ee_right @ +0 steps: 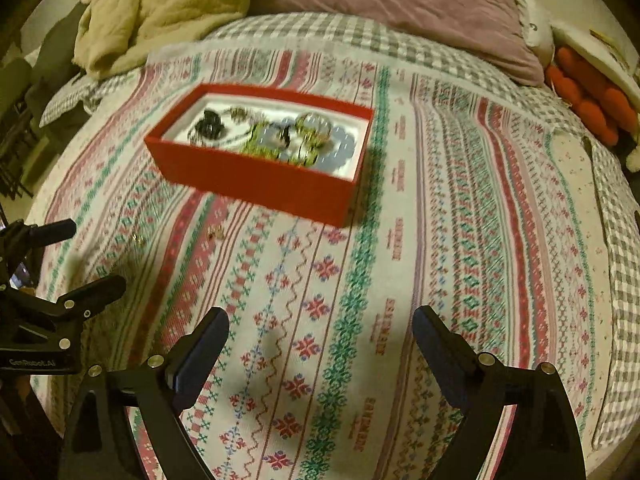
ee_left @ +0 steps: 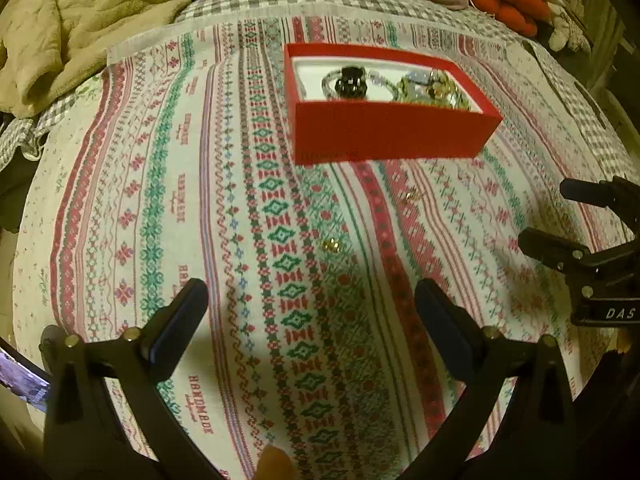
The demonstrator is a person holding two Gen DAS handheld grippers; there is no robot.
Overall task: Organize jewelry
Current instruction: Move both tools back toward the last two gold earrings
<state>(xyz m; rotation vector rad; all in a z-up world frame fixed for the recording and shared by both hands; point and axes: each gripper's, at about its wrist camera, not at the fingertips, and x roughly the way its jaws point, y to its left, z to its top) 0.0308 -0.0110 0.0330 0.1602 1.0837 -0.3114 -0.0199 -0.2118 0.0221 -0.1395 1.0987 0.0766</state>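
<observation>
An open red box (ee_left: 384, 132) stands on the patterned cloth (ee_left: 160, 200), holding black beads (ee_left: 351, 82), pale beads and gold pieces. Two small gold pieces lie loose on the cloth in front of it, one (ee_left: 332, 245) nearer me and one (ee_left: 412, 195) closer to the box. My left gripper (ee_left: 312, 300) hangs open above the cloth, just short of the nearer gold piece, with nothing between its fingers. My right gripper (ee_right: 320, 340) is also open and empty, over bare cloth to the right of the box (ee_right: 256, 180). The gold pieces (ee_right: 138, 239) (ee_right: 216, 233) lie to its left.
The cloth covers a bed with a grey checked sheet (ee_right: 616, 320). A beige blanket (ee_left: 80, 20) and a mauve pillow (ee_right: 400, 4) lie behind the box, with an orange plush (ee_right: 592, 96) at the far right. A lit screen (ee_left: 20, 380) shows at the lower left.
</observation>
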